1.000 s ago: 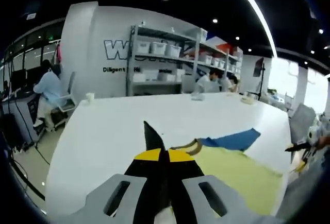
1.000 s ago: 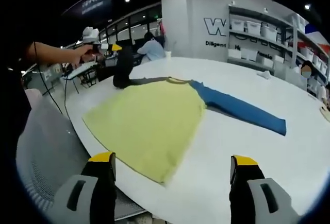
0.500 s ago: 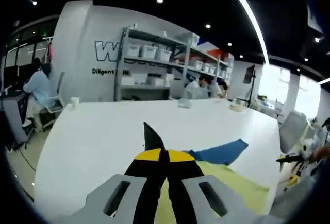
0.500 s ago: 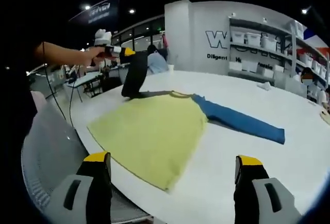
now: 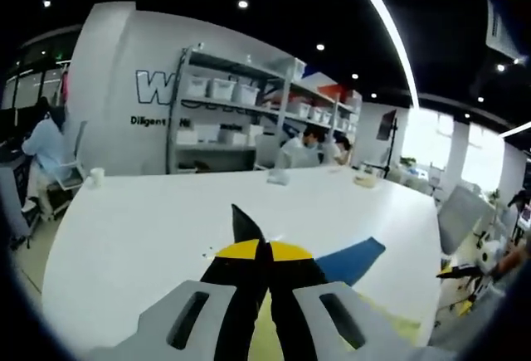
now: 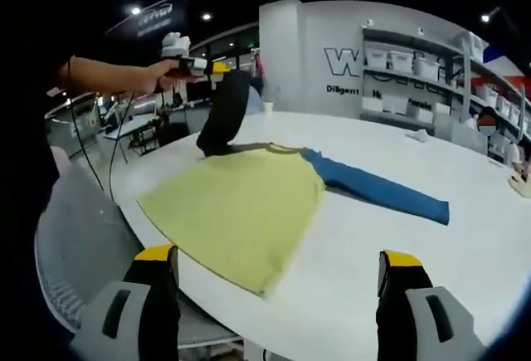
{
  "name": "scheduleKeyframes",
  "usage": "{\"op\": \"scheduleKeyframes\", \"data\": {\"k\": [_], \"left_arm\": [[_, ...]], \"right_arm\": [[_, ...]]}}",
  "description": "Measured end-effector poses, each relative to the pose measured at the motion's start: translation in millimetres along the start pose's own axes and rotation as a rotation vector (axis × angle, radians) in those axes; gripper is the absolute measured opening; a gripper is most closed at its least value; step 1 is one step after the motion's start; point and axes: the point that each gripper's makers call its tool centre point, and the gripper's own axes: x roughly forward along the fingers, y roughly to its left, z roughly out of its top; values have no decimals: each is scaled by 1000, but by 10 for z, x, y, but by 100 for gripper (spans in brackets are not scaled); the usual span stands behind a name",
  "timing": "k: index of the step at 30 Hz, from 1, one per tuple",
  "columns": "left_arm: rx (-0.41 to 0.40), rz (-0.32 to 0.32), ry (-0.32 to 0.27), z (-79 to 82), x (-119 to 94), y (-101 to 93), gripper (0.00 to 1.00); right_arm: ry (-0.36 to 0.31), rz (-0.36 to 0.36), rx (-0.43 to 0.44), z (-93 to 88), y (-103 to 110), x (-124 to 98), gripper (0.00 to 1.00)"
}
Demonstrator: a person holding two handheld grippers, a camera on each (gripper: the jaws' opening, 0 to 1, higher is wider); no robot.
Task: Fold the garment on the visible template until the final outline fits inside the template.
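Observation:
A long-sleeved garment lies flat on the white table (image 6: pixel 465 270). Its body (image 6: pixel 241 212) is yellow and one blue sleeve (image 6: pixel 382 191) stretches out to the right. The other sleeve (image 6: pixel 222 116) is dark and hangs off the table from my left gripper (image 6: pixel 207 66), which a hand holds up at the far side. In the left gripper view that gripper (image 5: pixel 259 249) is shut, with a dark point of cloth (image 5: pixel 244 224) sticking out of it, and the blue sleeve (image 5: pixel 353 260) and yellow body (image 5: pixel 390 328) lie beyond. My right gripper (image 6: pixel 278 265) stands open over the near hem, holding nothing.
A grey mesh chair (image 6: pixel 75 245) stands against the table's near left edge. Shelves with white bins (image 5: pixel 241 95) line the back wall. A cup (image 5: pixel 97 177) sits at the table's far corner, and a person (image 5: pixel 37 141) is seated beyond it.
My left gripper has risen and carried the dark sleeve higher off the table. The right gripper has stayed open and nearly still.

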Motion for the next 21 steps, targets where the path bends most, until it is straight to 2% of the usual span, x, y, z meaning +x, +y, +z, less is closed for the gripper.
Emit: {"op": "scheduleKeyframes", "data": {"k": [10,21], "left_arm": [[-27,-49,13,5,306,-239,1],[25,-93,84,-230,600,-427,1]], "right_arm": [[6,-22,14,-75,-10,-86,98],[-8,-60,41,-70,-45,-161,98]]}}
